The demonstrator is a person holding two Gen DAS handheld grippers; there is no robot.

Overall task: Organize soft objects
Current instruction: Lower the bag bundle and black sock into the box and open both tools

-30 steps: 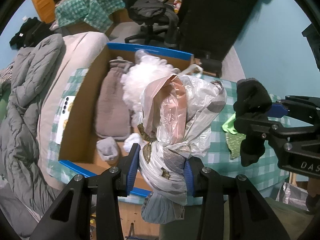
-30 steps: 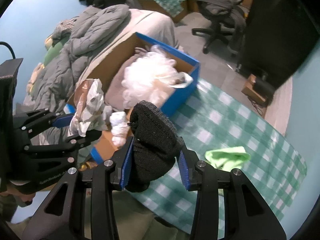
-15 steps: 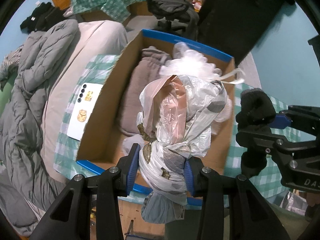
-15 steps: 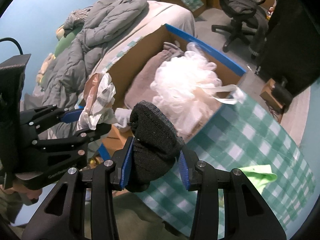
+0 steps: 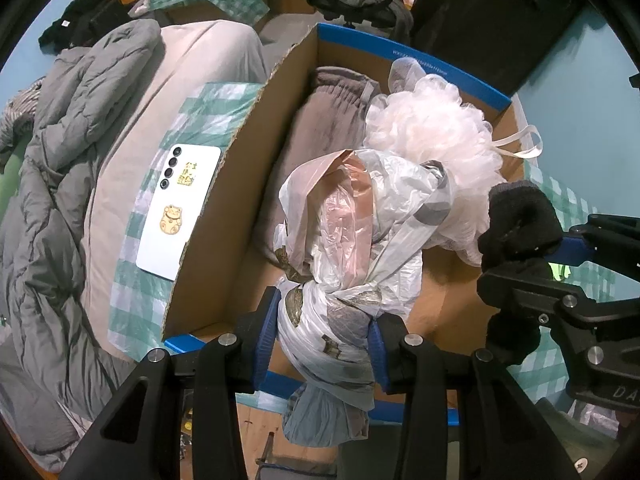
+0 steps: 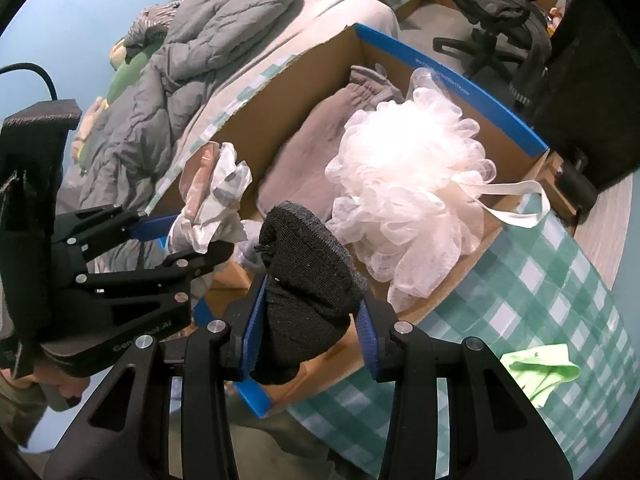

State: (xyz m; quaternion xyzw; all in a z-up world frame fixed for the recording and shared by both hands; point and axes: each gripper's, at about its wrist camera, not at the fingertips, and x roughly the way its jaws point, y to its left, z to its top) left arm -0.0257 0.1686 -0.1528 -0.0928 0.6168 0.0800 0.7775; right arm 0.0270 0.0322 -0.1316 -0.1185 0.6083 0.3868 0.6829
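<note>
My left gripper (image 5: 324, 332) is shut on a knotted bundle of plastic bags (image 5: 360, 232) and holds it over the near end of an open cardboard box (image 5: 224, 216) with blue edges. My right gripper (image 6: 308, 316) is shut on a black knit sock (image 6: 308, 280), held over the box's near right corner (image 6: 256, 396). Inside the box lie a grey-brown garment (image 5: 316, 136) and a white mesh bath pouf (image 5: 436, 128). The pouf also shows in the right wrist view (image 6: 404, 184). A light green cloth (image 6: 540, 368) lies on the checked tablecloth (image 6: 560, 288).
A white phone (image 5: 176, 208) lies on the cloth left of the box. A bed with a grey duvet (image 5: 52, 184) is on the left. An office chair (image 6: 500, 16) and a dark cabinet (image 5: 492, 12) stand behind the box.
Both grippers have moved forward and over the box, still holding their loads. The box fills more of both views, and the green cloth has slid to the right edge.
</note>
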